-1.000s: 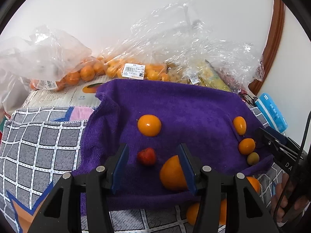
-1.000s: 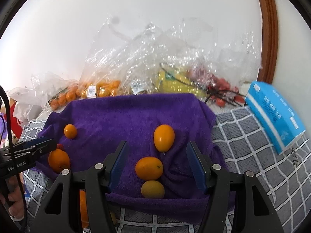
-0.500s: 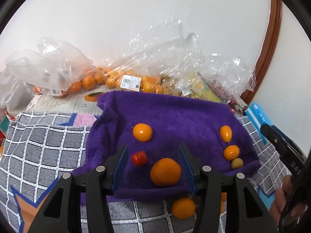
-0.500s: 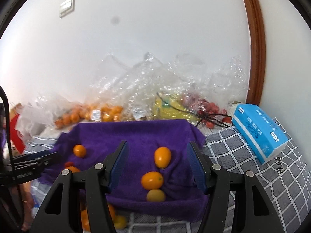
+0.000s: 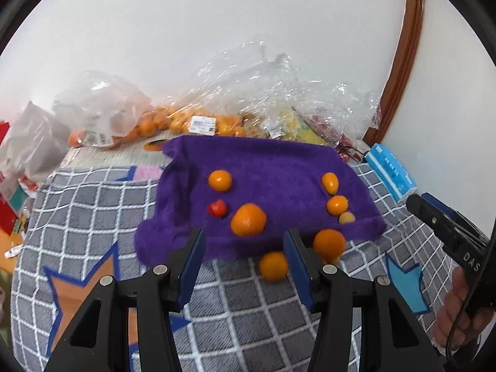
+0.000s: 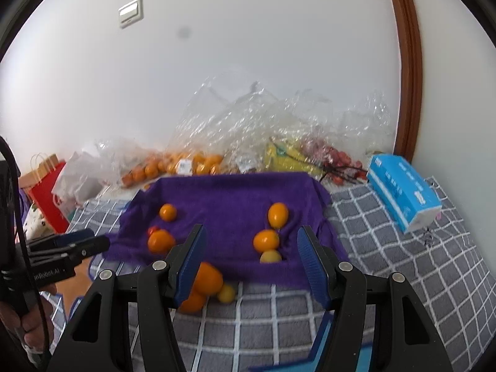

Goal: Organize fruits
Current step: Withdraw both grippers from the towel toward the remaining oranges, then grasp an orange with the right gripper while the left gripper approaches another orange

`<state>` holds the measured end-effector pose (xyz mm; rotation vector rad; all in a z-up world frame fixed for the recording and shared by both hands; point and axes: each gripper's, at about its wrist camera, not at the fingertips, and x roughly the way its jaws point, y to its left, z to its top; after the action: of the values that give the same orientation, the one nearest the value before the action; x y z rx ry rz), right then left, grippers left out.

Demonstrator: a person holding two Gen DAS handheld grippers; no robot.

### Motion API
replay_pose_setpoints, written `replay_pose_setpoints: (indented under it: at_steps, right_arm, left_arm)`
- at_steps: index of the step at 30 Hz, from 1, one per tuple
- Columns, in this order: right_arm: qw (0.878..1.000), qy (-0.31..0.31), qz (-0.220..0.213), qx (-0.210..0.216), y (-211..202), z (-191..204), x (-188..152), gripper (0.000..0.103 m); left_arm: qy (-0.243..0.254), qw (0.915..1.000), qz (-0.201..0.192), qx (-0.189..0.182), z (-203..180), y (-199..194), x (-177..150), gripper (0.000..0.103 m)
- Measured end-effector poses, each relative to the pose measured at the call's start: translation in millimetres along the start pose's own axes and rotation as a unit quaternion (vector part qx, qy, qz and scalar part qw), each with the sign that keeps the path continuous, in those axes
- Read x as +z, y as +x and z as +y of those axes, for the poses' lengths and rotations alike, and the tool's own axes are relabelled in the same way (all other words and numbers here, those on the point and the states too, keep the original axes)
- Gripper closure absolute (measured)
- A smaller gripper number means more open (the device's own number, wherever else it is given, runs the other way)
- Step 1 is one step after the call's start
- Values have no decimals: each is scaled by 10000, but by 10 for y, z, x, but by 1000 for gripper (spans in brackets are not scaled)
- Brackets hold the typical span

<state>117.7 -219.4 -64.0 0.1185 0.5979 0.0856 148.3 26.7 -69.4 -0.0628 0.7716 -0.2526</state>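
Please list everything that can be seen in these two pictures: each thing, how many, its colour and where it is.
towel: one, purple, on the checked cover.
orange fruits: five on the towel, at least two on the cover before it.
red fruit: one, small, on the towel.
yellowish fruit: one, towel's right edge.
plastic bags: several, clear, behind the towel, holding fruit.
box: one, blue, right.
paper bag: one, red, left.
left gripper: black, blue pads, open, empty.
right gripper: same, open, empty.
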Motion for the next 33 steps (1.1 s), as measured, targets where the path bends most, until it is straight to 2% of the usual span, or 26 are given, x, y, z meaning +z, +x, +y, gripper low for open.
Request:
replay_pose_setpoints:
  at_steps: [4,9,13,20,27,33]
  right_arm:
    - [9999,-5,100,-17,3,51,-150,47]
    - [9988,-26,445,184,160,145,-298,57]
    - [9974,-198,662,183,333,286,-376,64]
    - [9951,-231,899,349,659,377,-403,64]
    - [9927,-283,1110,390,925,407,-431,63]
    - [9929,-212,1074,476,982,390,-426,65]
  left_arm:
    - [-4,10000,44,85,67,-51,-115,53]
    - [-321,9993,169,102,257,6,-270,53]
    - [-527,9981,326,49,380,77,-333,53]
    - [-459,9982,379,56,456,161,-339,53]
    - [-572,9970,508,-96,529,287,-382,53]
    - [-499,9970,593,-53,497,330,-383,53]
